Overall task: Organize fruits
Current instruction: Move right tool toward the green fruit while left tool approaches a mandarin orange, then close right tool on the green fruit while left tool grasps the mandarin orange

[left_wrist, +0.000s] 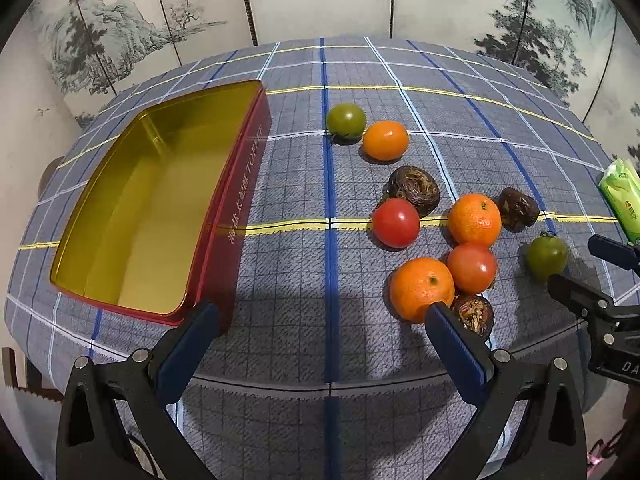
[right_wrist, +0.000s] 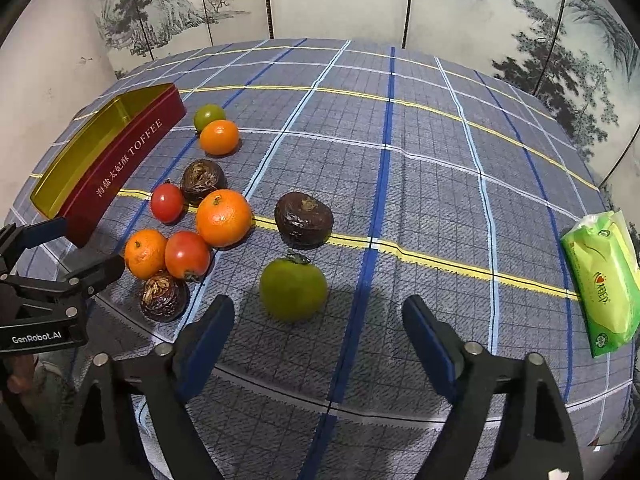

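Note:
An empty red tin with a gold inside (left_wrist: 132, 216) lies at the table's left; it also shows in the right wrist view (right_wrist: 100, 160). Fruits lie loose on the cloth: three oranges (left_wrist: 422, 288), two red tomatoes (left_wrist: 396, 222), two green tomatoes (left_wrist: 346, 120), three dark brown fruits (left_wrist: 414, 189). My left gripper (left_wrist: 320, 316) is open and empty, its right finger just before the near orange. My right gripper (right_wrist: 318, 316) is open and empty, with a green tomato (right_wrist: 293, 290) just ahead between its fingers.
A green tissue pack (right_wrist: 604, 280) lies at the table's right edge. A painted folding screen (left_wrist: 320, 0) stands behind the round table, which has a blue plaid cloth (right_wrist: 420, 160). The table's front edge runs close below both grippers.

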The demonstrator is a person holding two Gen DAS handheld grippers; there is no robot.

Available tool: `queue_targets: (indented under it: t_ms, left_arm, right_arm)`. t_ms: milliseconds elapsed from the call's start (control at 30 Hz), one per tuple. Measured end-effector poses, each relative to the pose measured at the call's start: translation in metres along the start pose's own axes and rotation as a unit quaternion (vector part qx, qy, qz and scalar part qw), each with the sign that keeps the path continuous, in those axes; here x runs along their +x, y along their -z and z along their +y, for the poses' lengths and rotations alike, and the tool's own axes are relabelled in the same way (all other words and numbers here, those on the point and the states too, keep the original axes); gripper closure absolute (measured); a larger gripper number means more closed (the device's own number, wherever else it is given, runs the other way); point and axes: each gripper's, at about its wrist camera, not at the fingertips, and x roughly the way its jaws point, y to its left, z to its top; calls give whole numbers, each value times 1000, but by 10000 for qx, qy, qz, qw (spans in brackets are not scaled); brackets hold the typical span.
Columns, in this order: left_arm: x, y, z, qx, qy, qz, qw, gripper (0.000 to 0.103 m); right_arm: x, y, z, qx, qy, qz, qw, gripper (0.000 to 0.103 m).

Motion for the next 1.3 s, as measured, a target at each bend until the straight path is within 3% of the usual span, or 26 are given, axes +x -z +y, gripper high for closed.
queue_targets:
  t_ms: [167,567,1000,1300]
  left_arm:
    - [-1,3,0,10,44,43,10000,1]
    - [-2,3,-2,95,142,19,9999,7]
    - [0,-3,-6,196,399,22,9990,13]
    - [2,-9,-12,285,616,107,9976,17]
  right_arm:
    - [2,1,3,-70,-45,30,10000,25]
    - [16,-2,9,-68,-201,74,9997,49]
    - [27,-7,12,-107,-247,53,9996,67]
    - [24,-4,7,-5,-290,-16,9996,69]
